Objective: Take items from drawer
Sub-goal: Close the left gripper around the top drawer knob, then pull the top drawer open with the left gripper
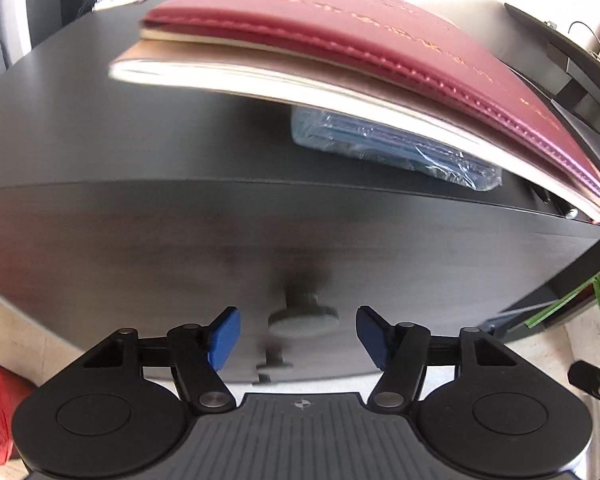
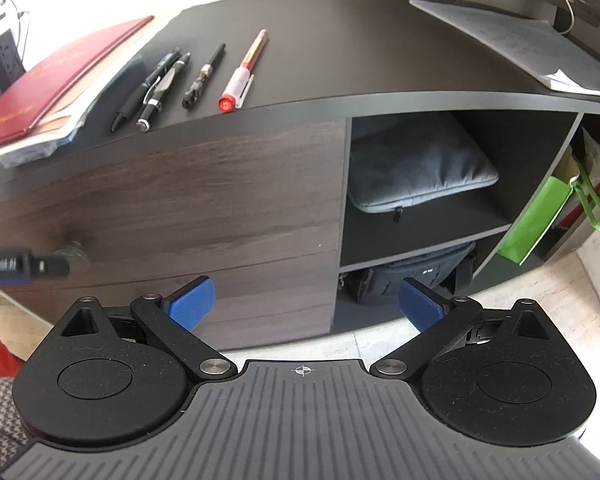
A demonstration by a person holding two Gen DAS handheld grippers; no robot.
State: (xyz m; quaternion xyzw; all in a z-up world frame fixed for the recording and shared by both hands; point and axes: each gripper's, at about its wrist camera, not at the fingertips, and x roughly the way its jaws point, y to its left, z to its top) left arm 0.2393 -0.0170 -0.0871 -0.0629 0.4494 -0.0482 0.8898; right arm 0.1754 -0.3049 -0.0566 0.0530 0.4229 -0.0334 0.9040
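Dark-wood drawer (image 1: 180, 264) shut, knob (image 1: 303, 318) facing out between left claw's (image 1: 298, 338) parted pads.

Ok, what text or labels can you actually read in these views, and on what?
"...n Robot AI", start cut off: left gripper body, right wrist view.
Gold lettering: red folder, too blurred to read.
White mark: black bag, too small.
Printed sheet: unreadable.
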